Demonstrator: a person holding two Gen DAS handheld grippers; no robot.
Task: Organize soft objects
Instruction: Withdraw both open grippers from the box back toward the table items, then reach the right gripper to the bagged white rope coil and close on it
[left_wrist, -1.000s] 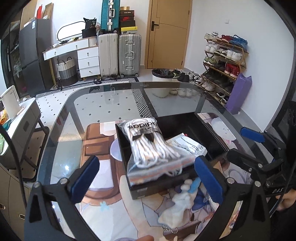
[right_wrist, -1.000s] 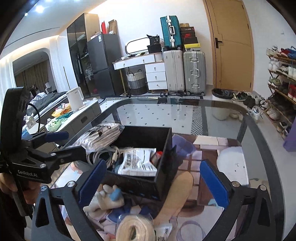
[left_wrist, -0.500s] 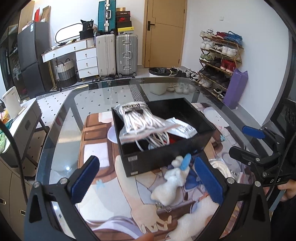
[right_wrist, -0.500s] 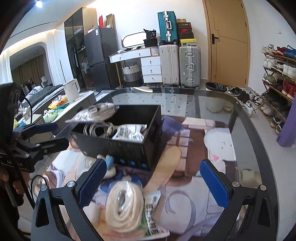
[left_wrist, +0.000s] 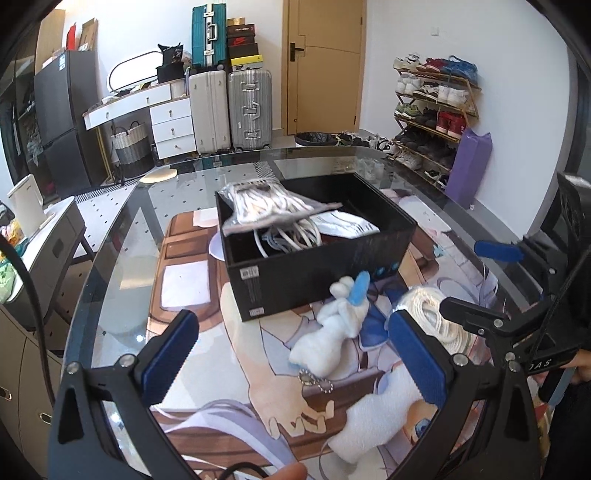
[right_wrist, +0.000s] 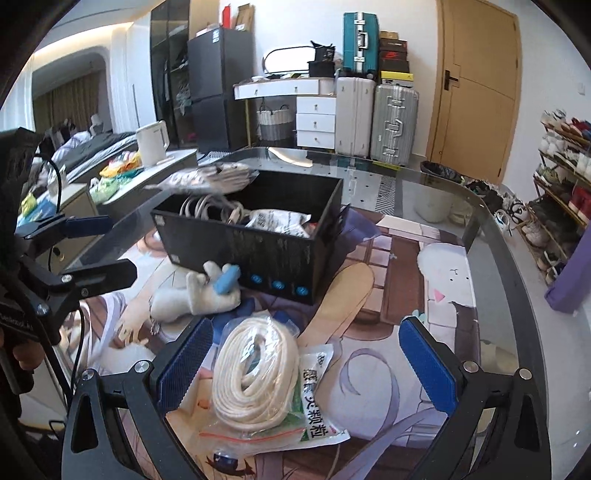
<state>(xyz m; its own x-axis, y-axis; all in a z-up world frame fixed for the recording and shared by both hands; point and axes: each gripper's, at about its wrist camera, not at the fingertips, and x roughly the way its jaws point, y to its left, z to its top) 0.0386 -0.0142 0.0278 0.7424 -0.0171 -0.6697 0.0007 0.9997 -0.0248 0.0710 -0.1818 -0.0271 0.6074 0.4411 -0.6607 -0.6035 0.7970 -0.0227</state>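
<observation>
A black box (left_wrist: 321, 273) (right_wrist: 266, 254) stands on the printed mat, holding cables, a white packet and a bagged bundle of white cord (left_wrist: 266, 205) (right_wrist: 207, 179) that rests across its rim. A small white plush toy (left_wrist: 328, 332) (right_wrist: 199, 295) with a blue part lies against the box front. A bagged coil of white rope (right_wrist: 255, 373) (left_wrist: 439, 321) lies on a green-and-white packet (right_wrist: 317, 398). My left gripper (left_wrist: 295, 358) is open, empty, just short of the plush. My right gripper (right_wrist: 306, 369) is open over the rope coil, touching nothing.
The mat covers a glass table (left_wrist: 122, 236) whose curved edge runs left and right. A second white plush piece (left_wrist: 373, 428) lies near the front edge. Suitcases (left_wrist: 229, 107), drawers and a shoe rack (left_wrist: 432, 110) stand beyond the table.
Both grippers have drawn back from the box toward the table's near edge. The bagged cord now lies on the box rim. The plush and the rope coil have come into closer view.
</observation>
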